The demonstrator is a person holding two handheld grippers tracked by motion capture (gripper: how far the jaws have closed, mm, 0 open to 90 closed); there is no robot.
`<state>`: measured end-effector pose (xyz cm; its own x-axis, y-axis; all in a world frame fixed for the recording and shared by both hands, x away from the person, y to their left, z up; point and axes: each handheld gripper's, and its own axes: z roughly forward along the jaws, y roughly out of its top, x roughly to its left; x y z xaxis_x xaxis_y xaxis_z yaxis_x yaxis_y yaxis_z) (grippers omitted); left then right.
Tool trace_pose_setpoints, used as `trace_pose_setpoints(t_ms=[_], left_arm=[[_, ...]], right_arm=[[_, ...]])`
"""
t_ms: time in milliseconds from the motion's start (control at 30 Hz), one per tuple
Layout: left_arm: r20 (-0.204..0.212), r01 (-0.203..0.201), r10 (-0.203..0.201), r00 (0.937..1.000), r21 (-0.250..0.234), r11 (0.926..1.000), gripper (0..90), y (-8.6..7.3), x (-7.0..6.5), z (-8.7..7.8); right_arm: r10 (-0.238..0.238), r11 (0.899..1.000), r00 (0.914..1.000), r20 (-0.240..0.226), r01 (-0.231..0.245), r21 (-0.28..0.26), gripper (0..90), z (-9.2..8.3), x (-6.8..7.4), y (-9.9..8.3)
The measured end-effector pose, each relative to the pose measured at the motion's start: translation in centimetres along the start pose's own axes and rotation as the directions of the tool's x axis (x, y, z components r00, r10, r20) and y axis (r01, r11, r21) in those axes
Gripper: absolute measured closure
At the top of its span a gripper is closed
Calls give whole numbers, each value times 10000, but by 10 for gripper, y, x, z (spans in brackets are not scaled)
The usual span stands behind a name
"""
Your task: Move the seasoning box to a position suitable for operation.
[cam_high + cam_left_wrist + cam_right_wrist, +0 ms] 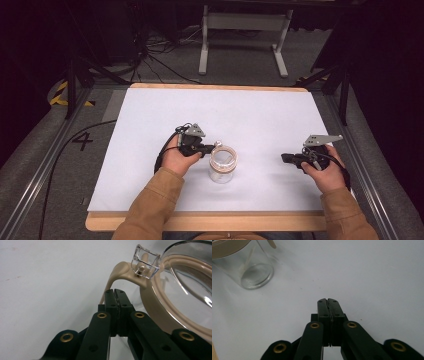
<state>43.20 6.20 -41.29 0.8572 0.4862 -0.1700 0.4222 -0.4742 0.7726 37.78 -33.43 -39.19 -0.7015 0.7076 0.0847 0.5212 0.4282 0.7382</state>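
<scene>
A dark room with cables and a metal stand on the floor lies beyond the white tabletop (150,125). A clear glass jar (222,165) with a beige sealing ring and a clear lid stands just below the middle of the sheet, at about 6 o'clock from centre. The left gripper (206,148) sits at the jar's 9 o'clock, its jaws pressed together beside the beige latch arm (117,271) under the lid's clear hinge tab (145,261). The right gripper (285,158) hovers well apart at the jar's 3 o'clock, jaws likewise closed on nothing.

By my judgement the work on the lid has barely begun: the lid looks seated and nothing is gripped. Left to do is catching the latch and swinging the lid.

Whether the left jaws touch the latch arm is hard to tell, and the jar's body is cut off in the left gripper view. The jar looks empty.
</scene>
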Motion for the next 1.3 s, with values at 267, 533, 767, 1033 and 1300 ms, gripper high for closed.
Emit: trace_pose_setpoints(t_ms=[267,533,767,1033,1300], left_arm=[[188,-151,152,9997,-55,9999,899,8,5,8],[471,-224,223,9986,21,9997,897,13,7,10],[311,130,-106,9995,-789,9968,896,21,3,-26],[431,-420,506,9978,-1800,9828,896,40,-18,-36],[570,-7,128,9983,-2077,9782,897,38,-11,-24]], right_arm=[[48,10000,10000,78,-48,-19,900,-7,4,-7],[229,9997,9994,260,-229,10,900,-14,3,-15],[76,10000,9999,109,-76,-30,900,-11,8,-10],[-191,9998,9998,-56,192,50,900,-4,15,-7],[-619,9978,9970,-470,630,209,900,9,32,-3]])
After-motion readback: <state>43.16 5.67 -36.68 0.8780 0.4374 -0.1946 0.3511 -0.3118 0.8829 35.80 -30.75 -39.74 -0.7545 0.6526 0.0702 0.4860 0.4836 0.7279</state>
